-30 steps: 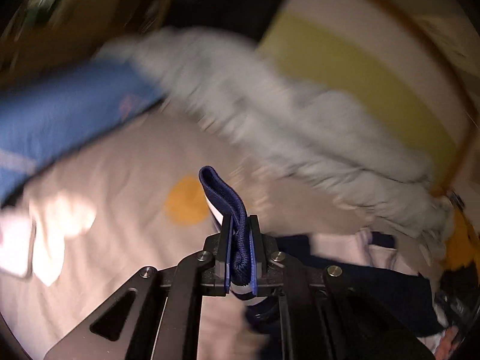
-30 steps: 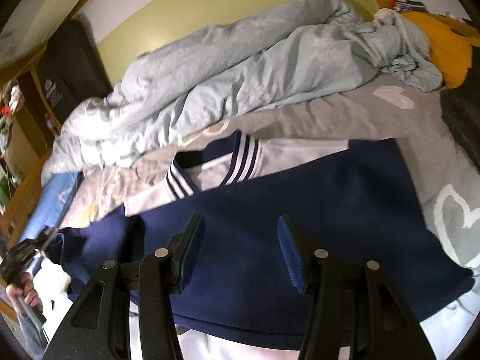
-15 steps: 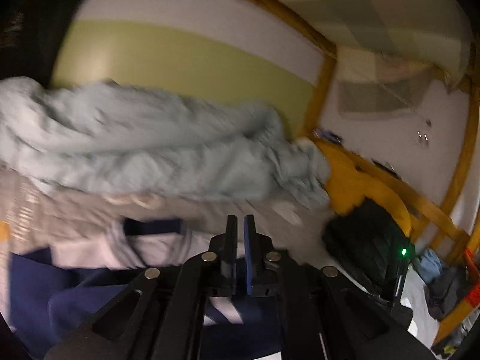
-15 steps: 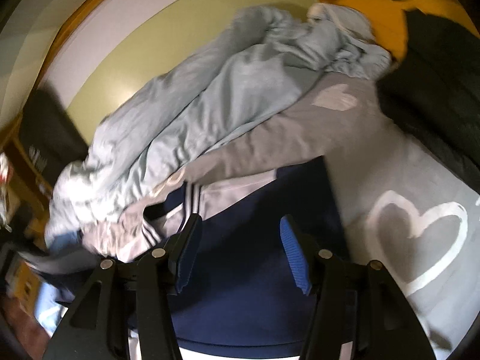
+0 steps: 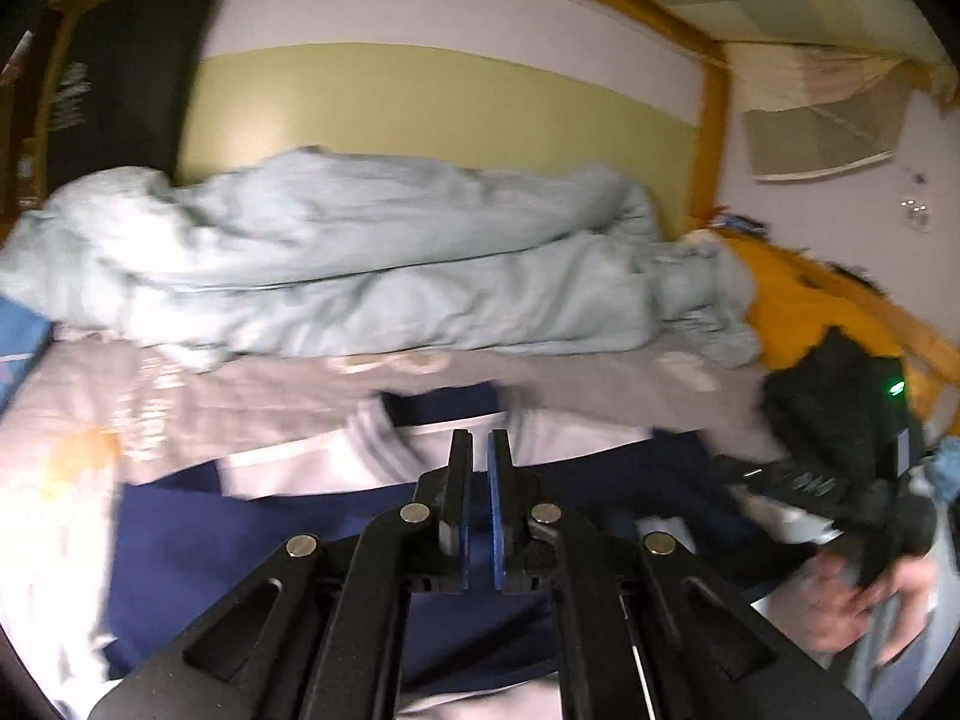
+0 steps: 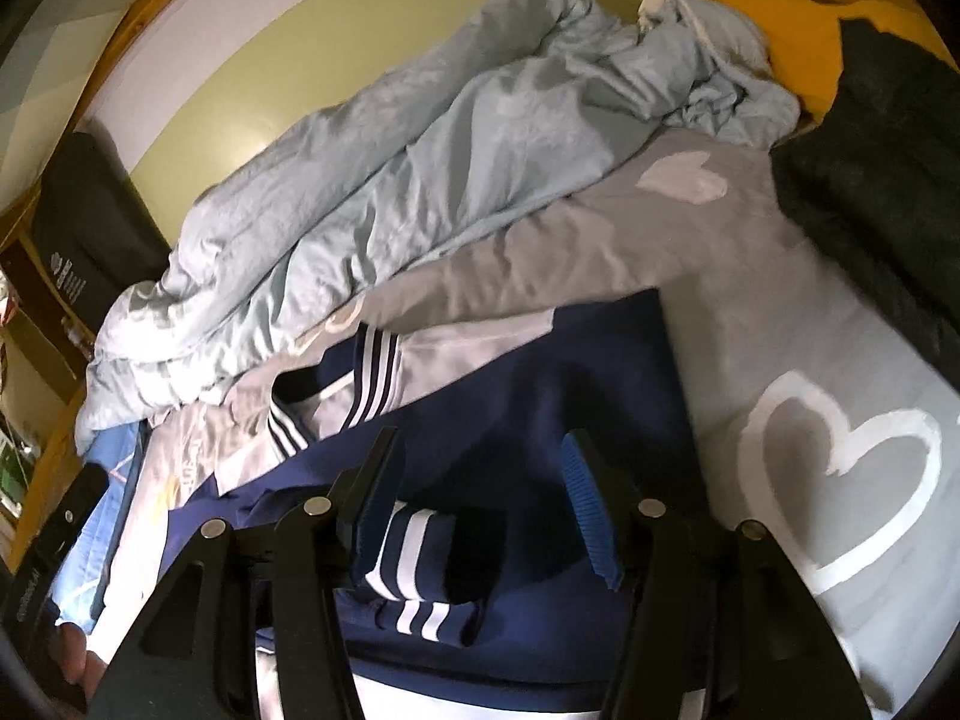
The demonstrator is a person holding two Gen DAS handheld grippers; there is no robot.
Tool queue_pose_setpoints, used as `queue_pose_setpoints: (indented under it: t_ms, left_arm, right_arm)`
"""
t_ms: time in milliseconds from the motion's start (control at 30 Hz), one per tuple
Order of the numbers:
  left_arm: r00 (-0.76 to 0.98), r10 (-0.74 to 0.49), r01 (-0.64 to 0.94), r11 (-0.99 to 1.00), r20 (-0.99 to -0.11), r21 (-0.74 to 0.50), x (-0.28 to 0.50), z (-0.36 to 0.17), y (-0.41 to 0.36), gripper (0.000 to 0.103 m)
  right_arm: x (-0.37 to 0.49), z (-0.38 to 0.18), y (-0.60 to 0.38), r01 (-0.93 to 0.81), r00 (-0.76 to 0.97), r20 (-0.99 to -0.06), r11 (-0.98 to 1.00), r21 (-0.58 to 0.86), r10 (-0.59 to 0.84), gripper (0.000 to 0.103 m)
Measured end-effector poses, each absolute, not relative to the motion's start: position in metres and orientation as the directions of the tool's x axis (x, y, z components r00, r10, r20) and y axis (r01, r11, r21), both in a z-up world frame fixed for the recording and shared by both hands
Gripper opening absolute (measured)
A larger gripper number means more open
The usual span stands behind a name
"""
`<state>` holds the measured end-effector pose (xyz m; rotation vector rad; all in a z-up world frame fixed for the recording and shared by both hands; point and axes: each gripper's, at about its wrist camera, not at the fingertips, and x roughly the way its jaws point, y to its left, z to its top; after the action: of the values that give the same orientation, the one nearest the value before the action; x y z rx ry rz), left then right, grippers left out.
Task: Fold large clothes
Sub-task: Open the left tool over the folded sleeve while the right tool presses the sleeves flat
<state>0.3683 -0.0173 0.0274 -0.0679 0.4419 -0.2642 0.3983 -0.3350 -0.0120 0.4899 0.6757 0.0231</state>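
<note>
Left wrist view: your left gripper [image 5: 477, 504] hangs above the navy jacket [image 5: 252, 564], its blue pads nearly closed with only a thin slit between them and nothing caught in it. The jacket lies flat on the grey bedsheet [image 5: 600, 372], its white-and-navy collar [image 5: 384, 450] toward the crumpled pale blue duvet [image 5: 360, 276]. The picture is motion-blurred, so fine weave is not readable. Your right hand [image 5: 852, 600] shows at the lower right edge.

Right wrist view: your right gripper [image 6: 480, 492] stands wide open over the jacket's body, holding nothing. A striped ribbed cuff [image 6: 414, 552] rests on the navy panel between the jaws; the sleeve appears folded inward.

Handling, as a judgement: the fabric looks like soft, limp knit, light, with a slight sheen, so it may slide on the heart-print sheet. It will sag between grip points. Take it at the thicker ribbed parts (cuff, hem, collar) or at a doubled fold edge, one gripper per corner, and lift low to keep the layers aligned.
</note>
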Motion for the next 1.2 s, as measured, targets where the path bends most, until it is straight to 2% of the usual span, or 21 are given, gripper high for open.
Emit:
queue_pose_setpoints:
  t_ms: [133, 300, 400, 467, 500, 533, 567, 633, 667, 733, 767, 800, 833, 900, 933, 967, 1000, 1067, 1100, 1133, 1200]
  left_arm:
    - [0.875, -0.178, 0.125, 0.981, -0.451, -0.147, 0.375, 0.002, 0.025, 0.013]
    - [0.83, -0.112, 0.028, 0.987, -0.547, -0.16, 0.394, -0.028, 0.051, 0.014]
    - [0.789, -0.072, -0.048, 0.983, -0.611, -0.178, 0.408, -0.047, 0.069, 0.014]
    - [0.769, -0.065, -0.085, 0.976, -0.636, -0.202, 0.413, -0.054, 0.08, 0.014]
    - [0.763, -0.067, -0.105, 0.968, -0.643, -0.226, 0.414, -0.057, 0.088, 0.014]
    - [0.76, -0.071, -0.118, 0.963, -0.646, -0.244, 0.415, -0.058, 0.093, 0.014]
    - [0.761, -0.075, -0.124, 0.958, -0.645, -0.259, 0.414, -0.058, 0.097, 0.014]
    - [0.772, -0.072, -0.142, 0.949, -0.632, -0.281, 0.41, -0.054, 0.104, 0.014]
    - [0.777, -0.064, -0.149, 0.948, -0.626, -0.282, 0.408, -0.052, 0.105, 0.014]
    - [0.788, -0.058, -0.146, 0.949, -0.613, -0.278, 0.404, -0.047, 0.104, 0.014]
    - [0.79, -0.06, -0.141, 0.95, -0.61, -0.277, 0.402, -0.045, 0.103, 0.014]
    - [0.793, -0.063, -0.134, 0.952, -0.606, -0.275, 0.401, -0.044, 0.101, 0.014]
    - [0.794, -0.065, -0.129, 0.954, -0.605, -0.272, 0.401, -0.042, 0.1, 0.014]
    - [0.792, -0.072, -0.119, 0.956, -0.606, -0.268, 0.401, -0.042, 0.098, 0.014]
    - [0.79, -0.077, -0.113, 0.957, -0.608, -0.268, 0.401, -0.042, 0.097, 0.014]
    - [0.789, -0.082, -0.108, 0.957, -0.609, -0.269, 0.401, -0.042, 0.096, 0.014]
    - [0.789, -0.084, -0.107, 0.957, -0.609, -0.27, 0.401, -0.042, 0.096, 0.014]
    - [0.79, -0.083, -0.109, 0.956, -0.608, -0.272, 0.401, -0.042, 0.096, 0.014]
    - [0.789, -0.082, -0.11, 0.956, -0.609, -0.271, 0.401, -0.042, 0.096, 0.014]
    - [0.788, -0.082, -0.11, 0.956, -0.61, -0.271, 0.401, -0.042, 0.096, 0.014]
    - [0.784, -0.079, -0.114, 0.957, -0.616, -0.267, 0.402, -0.043, 0.094, 0.014]
  right_arm:
    - [0.407, -0.026, -0.332, 0.122, 0.748, -0.617, 0.862, 0.492, 0.246, 0.054]
    - [0.42, -0.043, -0.319, 0.058, 0.681, -0.614, 0.807, 0.588, 0.398, 0.054]
    - [0.433, -0.059, -0.306, 0.061, 0.611, -0.664, 0.81, 0.583, 0.431, 0.054]
    - [0.438, -0.069, -0.302, 0.098, 0.586, -0.696, 0.816, 0.57, 0.416, 0.044]
    - [0.437, -0.07, -0.302, 0.109, 0.59, -0.697, 0.815, 0.568, 0.407, 0.02]
    - [0.434, -0.066, -0.301, 0.103, 0.606, -0.692, 0.823, 0.558, 0.393, 0.008]
    - [0.429, -0.057, -0.301, 0.068, 0.639, -0.66, 0.826, 0.56, 0.395, 0.007]
    - [0.409, -0.026, -0.302, -0.051, 0.766, -0.487, 0.794, 0.605, 0.42, 0.007]
    - [0.392, -0.001, -0.298, -0.148, 0.843, -0.358, 0.813, 0.564, 0.401, 0.007]
    - [0.353, 0.035, -0.282, -0.268, 0.935, -0.122, 0.89, 0.369, 0.332, 0.006]
    - [0.338, 0.043, -0.273, -0.266, 0.954, -0.058, 0.922, 0.281, 0.293, 0.006]
    - [0.334, 0.044, -0.267, -0.219, 0.969, -0.065, 0.949, 0.228, 0.239, 0.008]
    - [0.342, 0.036, -0.263, -0.125, 0.978, -0.141, 0.975, 0.186, 0.152, 0.017]
    - [0.383, 0.002, -0.267, 0.033, 0.905, -0.426, 0.992, 0.122, 0.022, 0.032]
    - [0.403, -0.017, -0.273, 0.069, 0.822, -0.569, 0.99, 0.124, 0.014, 0.026]
    - [0.417, -0.034, -0.283, 0.106, 0.744, -0.667, 0.978, 0.178, 0.041, 0.025]
    - [0.419, -0.037, -0.292, 0.119, 0.726, -0.682, 0.961, 0.249, 0.087, 0.025]
    - [0.407, -0.024, -0.309, 0.085, 0.777, -0.609, 0.931, 0.355, 0.161, 0.03]
    - [0.4, -0.016, -0.315, 0.073, 0.803, -0.571, 0.923, 0.378, 0.171, 0.043]
    - [0.394, -0.01, -0.321, 0.07, 0.825, -0.538, 0.915, 0.397, 0.17, 0.049]
    - [0.391, -0.008, -0.325, 0.088, 0.84, -0.52, 0.908, 0.411, 0.154, 0.049]
